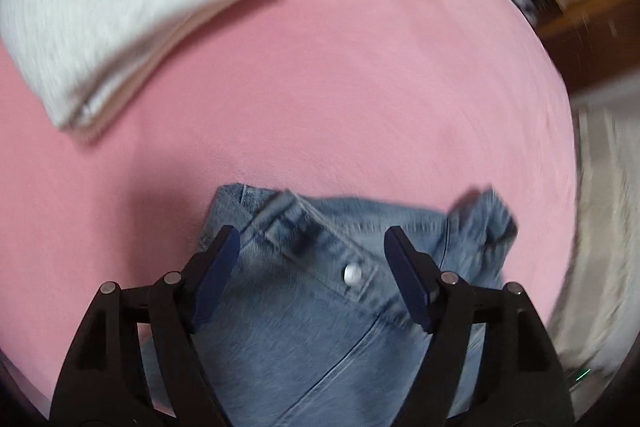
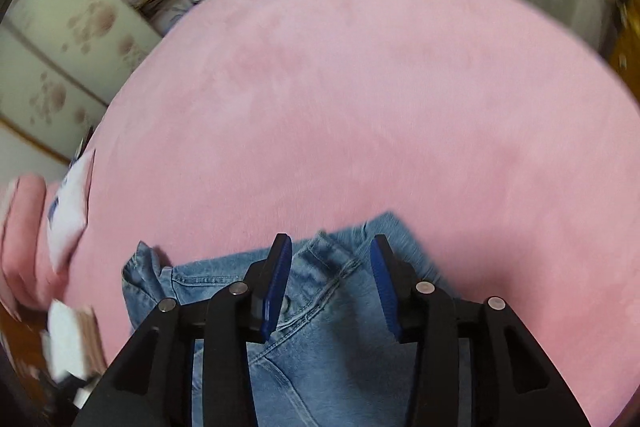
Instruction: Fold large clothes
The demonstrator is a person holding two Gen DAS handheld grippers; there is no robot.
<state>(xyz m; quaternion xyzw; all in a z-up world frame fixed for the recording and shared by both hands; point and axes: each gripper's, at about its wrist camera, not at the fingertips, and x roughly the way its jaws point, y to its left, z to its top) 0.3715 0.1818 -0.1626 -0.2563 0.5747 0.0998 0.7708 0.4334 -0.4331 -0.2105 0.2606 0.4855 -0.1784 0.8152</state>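
We had the jeans (image 1: 304,307) lying on the pink bed (image 1: 360,87), their waistband end towards the middle of it and the rest running back under both grippers. The left gripper (image 1: 312,275) stood released, jaws spread wide to either side of the waistband and its white button (image 1: 353,274), the pads not pressing on the cloth. The right gripper (image 2: 330,287) was likewise let go, jaws parted over the other side of the waist, with denim between them but not pinched.

We judged the jeans heavy for clothing and fairly stiff: thick denim that would hold a crease and lie flat rather than slump, and rough enough not to slip from the pads. The waistband looked the best place to take hold, being doubled and stitched, one gripper near each outer corner; the button and the bulky fly seam we would avoid. One waist corner (image 1: 486,223) was curled up and would want flattening.

A folded grey garment (image 1: 132,3) lay near the far left corner of the bed, well apart from the jeans.
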